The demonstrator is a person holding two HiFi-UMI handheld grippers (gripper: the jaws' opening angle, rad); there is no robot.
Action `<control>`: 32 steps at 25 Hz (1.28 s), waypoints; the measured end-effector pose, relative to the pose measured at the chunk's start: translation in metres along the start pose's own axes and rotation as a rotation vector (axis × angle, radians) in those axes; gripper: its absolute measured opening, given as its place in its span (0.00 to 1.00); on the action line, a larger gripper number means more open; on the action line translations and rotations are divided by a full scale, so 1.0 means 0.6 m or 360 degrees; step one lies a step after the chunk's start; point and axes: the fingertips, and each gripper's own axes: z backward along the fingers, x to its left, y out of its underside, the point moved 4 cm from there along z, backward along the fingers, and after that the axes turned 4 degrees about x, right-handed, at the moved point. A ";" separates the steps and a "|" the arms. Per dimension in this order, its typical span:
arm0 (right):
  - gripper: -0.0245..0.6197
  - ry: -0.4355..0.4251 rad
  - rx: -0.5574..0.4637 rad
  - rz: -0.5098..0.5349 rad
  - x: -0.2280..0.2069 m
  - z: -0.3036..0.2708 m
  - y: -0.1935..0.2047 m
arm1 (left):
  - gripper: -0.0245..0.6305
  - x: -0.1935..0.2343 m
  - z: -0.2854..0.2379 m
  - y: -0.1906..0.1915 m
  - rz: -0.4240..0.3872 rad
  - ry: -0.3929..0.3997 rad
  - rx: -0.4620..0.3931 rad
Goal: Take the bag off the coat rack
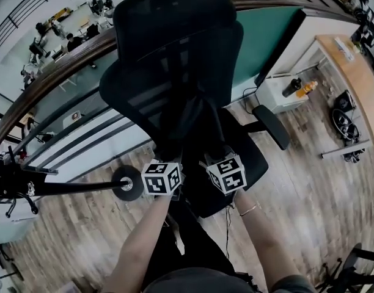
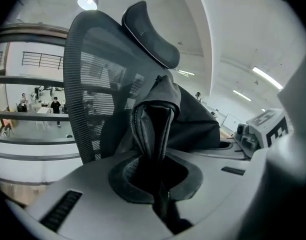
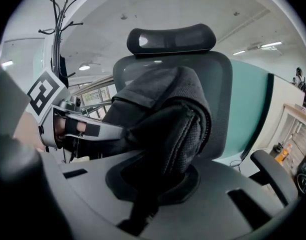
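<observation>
Bag (image 2: pixel 158 119) fabric fills both gripper cameras. The left gripper (image 2: pixel 155 184) is clamped tight on a seamed fold, and the right gripper (image 3: pixel 153 184) is pinched on a padded mesh bit, maybe a strap. Two grips side by side probably stop it sagging. The bag's already off the rack (image 3: pixel 57 39), which stands well off to the right gripper's left. It hangs just ahead of both jaws, with the chair (image 3: pixel 193 69) right behind it.
</observation>
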 end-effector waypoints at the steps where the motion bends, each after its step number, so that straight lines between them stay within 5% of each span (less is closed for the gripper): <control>1: 0.07 -0.0015 0.0014 -0.0001 0.002 -0.010 0.003 | 0.08 0.008 -0.003 0.005 0.0010 -0.0015 0.0012; 18: 0.13 -0.0047 0.0166 -0.0054 -0.014 -0.103 0.019 | 0.09 0.075 -0.059 0.027 0.0067 -0.0147 0.0150; 22: 0.22 -0.0017 0.0195 -0.0104 -0.020 -0.109 0.021 | 0.09 0.076 -0.064 0.025 0.0057 -0.0146 0.0161; 26: 0.34 -0.0013 0.0149 -0.0205 -0.024 -0.108 0.018 | 0.26 0.080 -0.064 0.025 0.0067 -0.0152 0.0169; 32: 0.40 0.0070 0.0001 -0.0297 -0.041 -0.077 0.003 | 0.38 0.083 -0.047 0.018 0.0061 -0.0140 0.0146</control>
